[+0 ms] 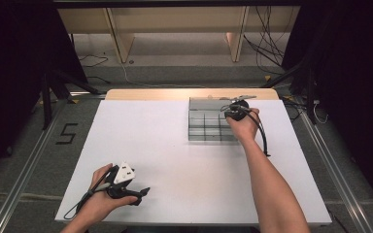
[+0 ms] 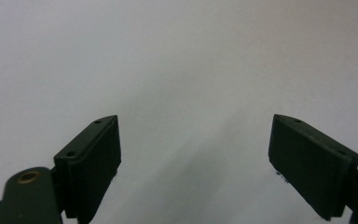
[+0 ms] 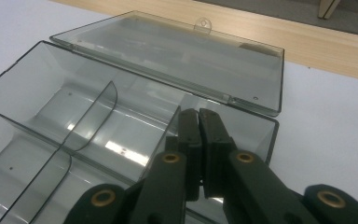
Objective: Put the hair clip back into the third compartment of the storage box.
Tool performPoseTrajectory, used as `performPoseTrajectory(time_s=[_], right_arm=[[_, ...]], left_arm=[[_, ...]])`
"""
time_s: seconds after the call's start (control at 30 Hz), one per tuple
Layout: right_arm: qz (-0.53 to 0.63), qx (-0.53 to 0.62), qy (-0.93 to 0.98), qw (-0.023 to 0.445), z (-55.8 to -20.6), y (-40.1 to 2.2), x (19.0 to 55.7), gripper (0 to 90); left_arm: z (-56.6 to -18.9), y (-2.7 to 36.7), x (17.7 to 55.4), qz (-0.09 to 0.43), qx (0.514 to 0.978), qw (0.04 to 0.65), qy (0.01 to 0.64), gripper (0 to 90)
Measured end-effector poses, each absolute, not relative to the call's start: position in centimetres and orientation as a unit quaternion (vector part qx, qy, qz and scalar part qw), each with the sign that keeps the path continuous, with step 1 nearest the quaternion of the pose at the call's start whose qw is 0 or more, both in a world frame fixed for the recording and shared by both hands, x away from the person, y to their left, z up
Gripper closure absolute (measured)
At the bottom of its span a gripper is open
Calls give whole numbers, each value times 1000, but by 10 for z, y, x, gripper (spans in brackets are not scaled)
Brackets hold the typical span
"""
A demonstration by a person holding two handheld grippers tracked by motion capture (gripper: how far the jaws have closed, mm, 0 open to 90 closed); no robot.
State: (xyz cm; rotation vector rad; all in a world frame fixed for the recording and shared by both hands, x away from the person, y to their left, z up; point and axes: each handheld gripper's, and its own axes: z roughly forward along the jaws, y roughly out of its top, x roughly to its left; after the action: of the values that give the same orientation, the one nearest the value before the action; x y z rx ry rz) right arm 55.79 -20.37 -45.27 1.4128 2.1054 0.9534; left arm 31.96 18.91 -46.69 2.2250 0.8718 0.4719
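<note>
Find the smoky transparent plastic compartment box [image 3: 270,135] toward the far right of the white tabletop [image 1: 150,136], with its hinged clear lid [image 3: 168,56] thrown back flat toward the pale wooden strip at the table's far edge [image 1: 141,93]. See the right gripper [image 3: 199,114] poised over the box's right-hand end, jaws pressed together, tips right at the top edge of a thin upright partition [image 3: 176,119]; cannot tell whether that thin wall is nipped between the pads or merely lies behind them. Judging this as work on the partition: check the bite first, well down on the wall rather than on its very lip. Draw straight up along the slots, without twisting, to avoid jamming the wall or tipping the light box. Stay clear of the curved partition [image 3: 93,116] to the side and of the open lid behind. Watch for the whole box rising with the pull; if so, bring in the left gripper [image 1: 143,194], resting at the near left of the table with jaws spread wide on nothing, to pin the box's rim down.
</note>
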Motion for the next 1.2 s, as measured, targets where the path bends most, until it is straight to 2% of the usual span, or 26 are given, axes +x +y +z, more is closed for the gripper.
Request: performPoseTrajectory(time_s=[0.23, 0.83, 1.2], right_arm=[[347, 510, 756, 217, -452, -203, 557, 806], [361, 517, 748, 207, -448, -211, 540, 542], [368, 504, 754, 204, -441, -209, 522, 430]], left_arm=[[-467, 189, 320, 182, 857, 346, 337, 166], [-467, 189, 320, 184, 856, 346, 337, 166], [-466, 190, 320, 184, 856, 346, 337, 166]])
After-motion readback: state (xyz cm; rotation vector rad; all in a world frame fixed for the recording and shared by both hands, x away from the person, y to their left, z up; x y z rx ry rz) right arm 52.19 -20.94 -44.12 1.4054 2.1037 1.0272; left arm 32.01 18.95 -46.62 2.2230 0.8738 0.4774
